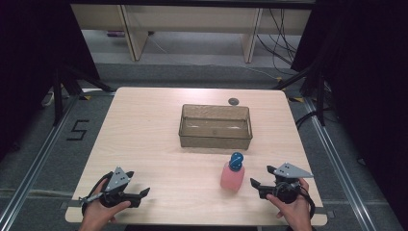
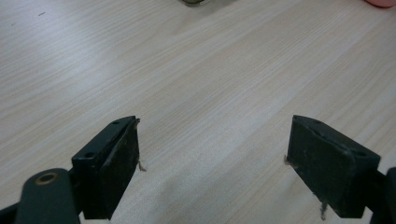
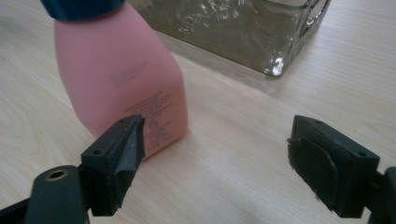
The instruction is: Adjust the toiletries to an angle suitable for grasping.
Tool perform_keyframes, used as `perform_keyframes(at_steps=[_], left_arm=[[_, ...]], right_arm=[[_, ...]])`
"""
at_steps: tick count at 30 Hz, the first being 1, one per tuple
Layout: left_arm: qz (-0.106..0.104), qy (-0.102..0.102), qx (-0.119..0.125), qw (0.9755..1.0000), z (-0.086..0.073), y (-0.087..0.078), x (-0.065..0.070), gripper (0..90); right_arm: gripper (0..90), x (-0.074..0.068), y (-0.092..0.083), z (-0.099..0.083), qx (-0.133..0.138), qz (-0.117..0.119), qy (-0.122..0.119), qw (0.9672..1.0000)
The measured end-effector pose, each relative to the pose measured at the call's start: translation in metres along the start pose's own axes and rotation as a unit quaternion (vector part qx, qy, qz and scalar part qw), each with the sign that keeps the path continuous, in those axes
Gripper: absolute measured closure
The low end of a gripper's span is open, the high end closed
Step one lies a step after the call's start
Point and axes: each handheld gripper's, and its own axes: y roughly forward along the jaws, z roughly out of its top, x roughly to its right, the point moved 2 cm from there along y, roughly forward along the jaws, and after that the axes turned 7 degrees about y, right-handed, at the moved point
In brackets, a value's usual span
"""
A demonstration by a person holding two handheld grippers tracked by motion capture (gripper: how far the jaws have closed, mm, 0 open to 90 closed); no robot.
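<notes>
A pink bottle (image 1: 232,177) with a blue cap (image 1: 236,161) stands upright on the near right part of a pale wooden table (image 1: 144,139), in front of a clear rectangular tub (image 1: 215,126) and apart from it. The right gripper (image 1: 253,183), held in the person's right hand (image 1: 291,207), lies just beside the bottle on its right, its jaws pointing toward it. Seen from the right gripper's own camera, the bottle (image 3: 123,79) sits ahead and to the left of the wide-spread jaws, not between them; small printed lettering on its side shows here, too fine to read, along with the rippled glassy corner of the tub (image 3: 243,32) behind it. Nothing is gripped. At the near left edge of the table, well apart from the bottle, the left gripper (image 1: 144,192) rests in the person's left hand (image 1: 98,211). Its camera looks along released, wide-apart jaws over bare wood grain, with a sliver of pink (image 2: 380,3) at the top right corner. From above, a small dark round disc (image 1: 234,101) lies beyond the tub near the far edge, and a "5" (image 1: 78,130) is marked on the grey floor to the left.
</notes>
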Motion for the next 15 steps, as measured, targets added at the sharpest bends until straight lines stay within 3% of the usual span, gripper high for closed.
perform_keyframes(at_steps=[4,9,10,13,14,15], left_arm=[[0.001,-0.007,0.006,1.0,0.0,0.001,0.001,16.6],[-0.001,0.0,0.0,1.0,0.0,0.0,0.0,16.6],[-0.001,0.0,0.0,1.0,0.0,0.0,0.0,16.6],[0.001,-0.006,0.007,1.0,0.0,0.001,0.001,16.6],[0.004,0.009,0.002,0.9999,0.0,0.0,-0.002,16.6],[0.003,0.003,0.004,1.0,0.0,0.0,-0.001,16.6]], right_arm=[[20.8,-0.004,-0.002,0.001,0.006,0.006,-0.001,1.0],[21.2,-0.007,-0.003,0.002,0.018,0.01,-0.007,0.9998],[21.4,-0.01,-0.004,0.002,0.017,0.014,0.005,0.9997],[21.9,-0.013,-0.006,0.003,0.024,0.016,0.006,0.9996],[22.0,-0.013,-0.007,0.004,0.023,0.014,0.004,0.9996],[22.0,-0.014,-0.007,0.005,0.028,0.017,0.0,0.9995]])
